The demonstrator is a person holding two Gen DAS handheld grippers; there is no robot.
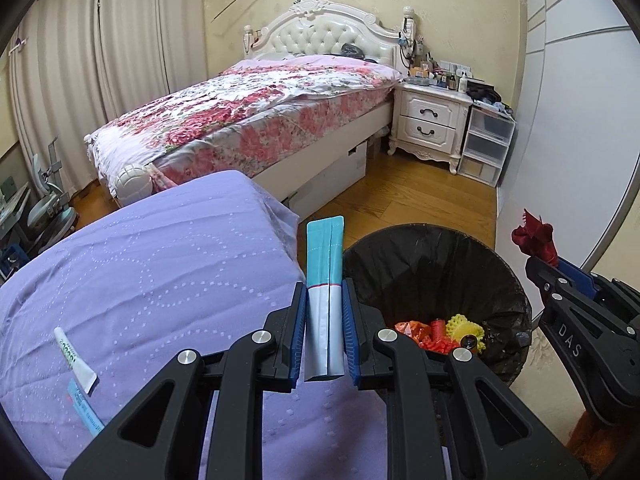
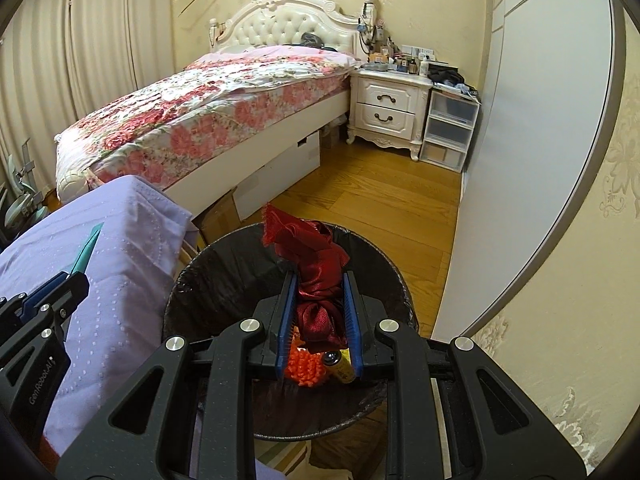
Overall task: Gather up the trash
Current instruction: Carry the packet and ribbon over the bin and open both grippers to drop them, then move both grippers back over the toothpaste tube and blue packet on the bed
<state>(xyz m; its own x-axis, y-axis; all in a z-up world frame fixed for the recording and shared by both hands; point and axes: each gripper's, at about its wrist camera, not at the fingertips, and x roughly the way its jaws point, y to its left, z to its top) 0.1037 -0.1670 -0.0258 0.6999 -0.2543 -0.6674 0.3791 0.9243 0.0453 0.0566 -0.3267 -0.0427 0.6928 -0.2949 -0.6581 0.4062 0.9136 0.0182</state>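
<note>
My left gripper [image 1: 324, 292] is shut on a long teal-and-silver sachet [image 1: 325, 264] that stands upright between its blue pads, at the edge of the lilac bedspread [image 1: 160, 280] and just left of the bin. The bin [image 1: 500, 280], lined with a black bag, holds red, orange and yellow scraps [image 1: 440, 334]. My right gripper [image 2: 319, 280] is shut on a crumpled dark red cloth [image 2: 310, 246] and hangs over the bin's mouth [image 2: 224, 264]. A white tube [image 1: 76, 356] and a blue packet [image 1: 86, 408] lie on the lilac bedspread at lower left.
A floral-covered bed [image 1: 248, 120] with a white headboard fills the back. A white nightstand [image 1: 430, 120] and clear plastic drawers [image 1: 486, 146] stand beside it. Wooden floor [image 1: 420, 196] runs between bed and a white wardrobe door [image 1: 568, 140] on the right. Curtains hang on the left.
</note>
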